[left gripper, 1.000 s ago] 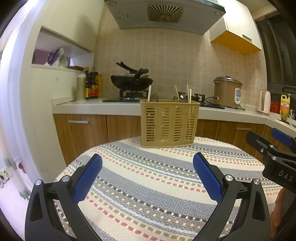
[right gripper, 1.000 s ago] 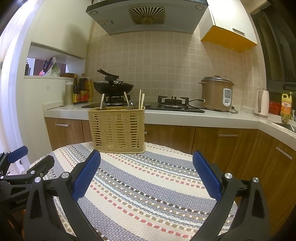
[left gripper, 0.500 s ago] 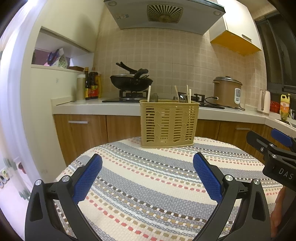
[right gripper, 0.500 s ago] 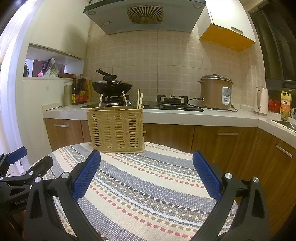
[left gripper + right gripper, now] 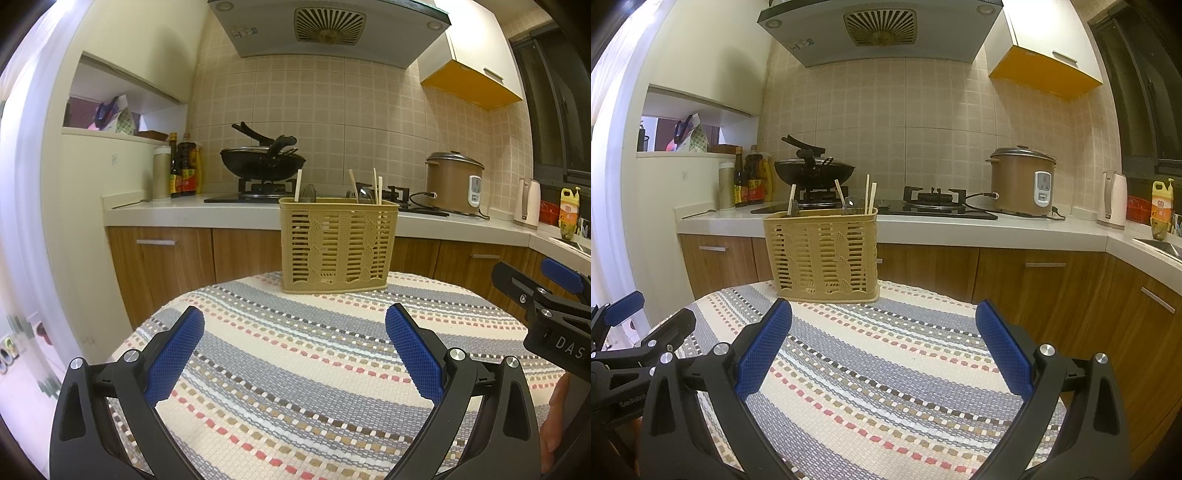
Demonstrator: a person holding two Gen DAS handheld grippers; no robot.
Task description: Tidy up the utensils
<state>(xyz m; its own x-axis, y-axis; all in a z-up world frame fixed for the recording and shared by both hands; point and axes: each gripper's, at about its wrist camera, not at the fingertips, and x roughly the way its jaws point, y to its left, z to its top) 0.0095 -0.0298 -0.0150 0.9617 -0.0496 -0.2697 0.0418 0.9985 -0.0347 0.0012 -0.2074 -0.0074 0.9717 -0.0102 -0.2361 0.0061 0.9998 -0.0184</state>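
Tablecloth (image 5: 295, 369) bears basket (image 5: 336, 245) beyond both spread grippers (image 5: 295, 354).

Left claw (image 5: 293, 347) held level and facing forward, jaws spread wide, nothing between the blue pads (image 5: 173, 356). Right claw (image 5: 884, 345) likewise level, jaws spread wide and empty, blue pads (image 5: 1004, 354) angled outward. Both side by side, near each other, each visible at the edge of the other's view. Fingertips of the right hand (image 5: 554, 417) glimpsed at the handle.
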